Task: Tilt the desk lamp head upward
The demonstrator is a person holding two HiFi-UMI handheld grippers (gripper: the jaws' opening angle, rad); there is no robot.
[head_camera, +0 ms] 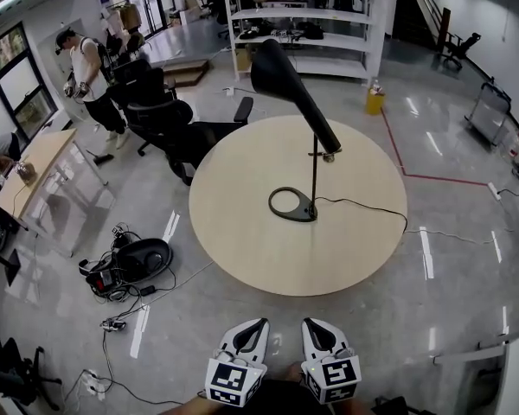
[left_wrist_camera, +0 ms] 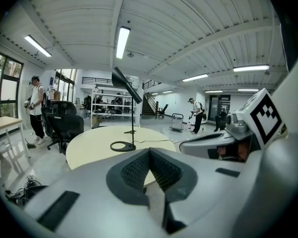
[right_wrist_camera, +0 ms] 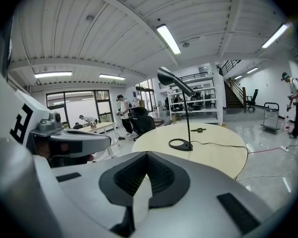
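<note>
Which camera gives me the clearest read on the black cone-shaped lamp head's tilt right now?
The right gripper view: the black cone-shaped lamp head shows side-on against the pale ceiling, its slope plain. The left gripper view shows it side-on too, but smaller. The head view shows it large but foreshortened from above.

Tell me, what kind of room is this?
Probably a big open office or workshop: white storage shelves stand at the back, black office chairs sit nearby, and a round table holds a desk lamp on a shiny floor.
</note>
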